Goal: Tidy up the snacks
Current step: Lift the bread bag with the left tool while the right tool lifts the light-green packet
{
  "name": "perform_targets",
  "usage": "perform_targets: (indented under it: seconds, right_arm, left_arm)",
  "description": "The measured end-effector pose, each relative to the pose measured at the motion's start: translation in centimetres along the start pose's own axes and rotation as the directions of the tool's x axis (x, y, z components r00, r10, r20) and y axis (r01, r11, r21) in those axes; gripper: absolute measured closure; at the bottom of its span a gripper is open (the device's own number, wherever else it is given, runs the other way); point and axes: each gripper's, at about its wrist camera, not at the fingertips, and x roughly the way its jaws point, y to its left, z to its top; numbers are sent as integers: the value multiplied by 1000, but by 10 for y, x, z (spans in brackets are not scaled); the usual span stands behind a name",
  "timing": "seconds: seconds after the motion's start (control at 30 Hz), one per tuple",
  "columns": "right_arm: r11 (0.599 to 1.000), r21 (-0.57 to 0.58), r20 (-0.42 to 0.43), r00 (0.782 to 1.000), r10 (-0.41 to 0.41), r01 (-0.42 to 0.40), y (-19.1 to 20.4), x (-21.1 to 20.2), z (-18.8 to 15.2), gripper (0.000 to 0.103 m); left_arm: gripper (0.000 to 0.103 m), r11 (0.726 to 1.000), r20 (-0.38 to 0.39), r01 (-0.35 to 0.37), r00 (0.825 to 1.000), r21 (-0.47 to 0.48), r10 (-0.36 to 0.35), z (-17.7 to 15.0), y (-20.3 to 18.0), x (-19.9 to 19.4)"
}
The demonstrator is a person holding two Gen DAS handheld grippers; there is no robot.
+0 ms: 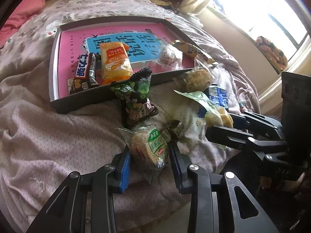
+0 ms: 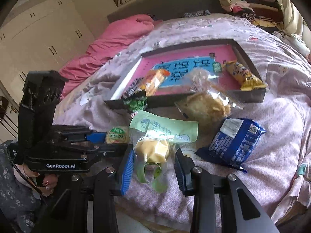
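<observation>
A shallow grey tray (image 1: 54,58) with a pink printed floor lies on the bed; it also shows in the right wrist view (image 2: 250,62). In it are an orange packet (image 1: 114,62), a dark bar (image 1: 85,71) and a yellow packet (image 1: 186,48). My left gripper (image 1: 150,151) is closed around a clear-wrapped cake with a green round label (image 1: 153,145). My right gripper (image 2: 153,155) is closed around a pale yellow cake in a green-topped clear bag (image 2: 153,147); it shows in the left wrist view (image 1: 221,124).
On the quilt lie a black-and-green pea packet (image 1: 136,97), a clear-wrapped floss bun (image 2: 206,106) and a blue packet (image 2: 235,141). A pink duvet (image 2: 116,38) lies at the bed's far side. A window (image 1: 272,9) is to the right.
</observation>
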Motion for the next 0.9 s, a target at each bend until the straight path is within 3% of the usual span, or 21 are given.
perform_targets:
  seconds: [0.9]
  right_arm:
    - [995, -100, 131, 991, -14, 27, 16, -25, 16, 64]
  left_arm:
    - [66, 999, 200, -27, 979, -26, 32, 13, -2, -54]
